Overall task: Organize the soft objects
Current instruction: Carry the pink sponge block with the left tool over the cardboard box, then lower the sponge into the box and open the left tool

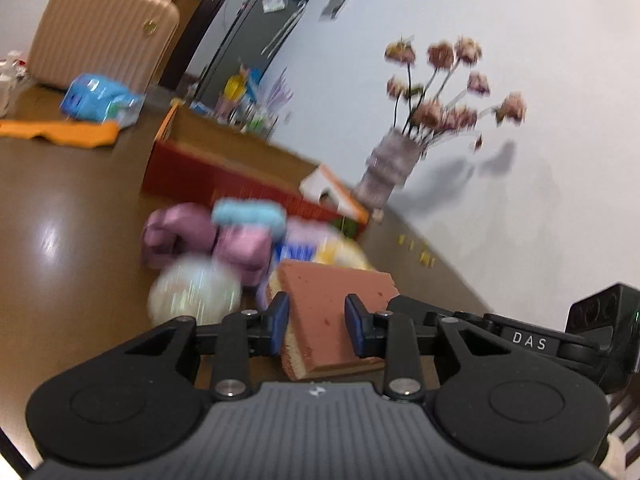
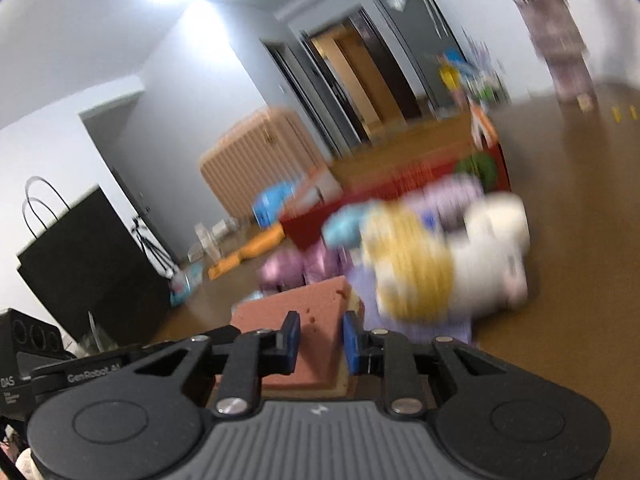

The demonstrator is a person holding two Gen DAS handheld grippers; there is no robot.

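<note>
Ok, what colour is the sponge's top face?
Reddish-brown on the sponge, over a pale yellow layer; clearest in the left wrist view.

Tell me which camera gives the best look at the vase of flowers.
The left wrist view. There the vase of flowers stands whole against the white wall, blooms and stems included, though slightly blurred. The right wrist view catches only its smeared body at the top right edge, with the blooms mostly cut off.

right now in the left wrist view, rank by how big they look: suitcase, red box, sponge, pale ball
1. red box
2. suitcase
3. sponge, enlarged by nearness to the camera
4. pale ball, blurred

Box versus suitcase is close.
</note>
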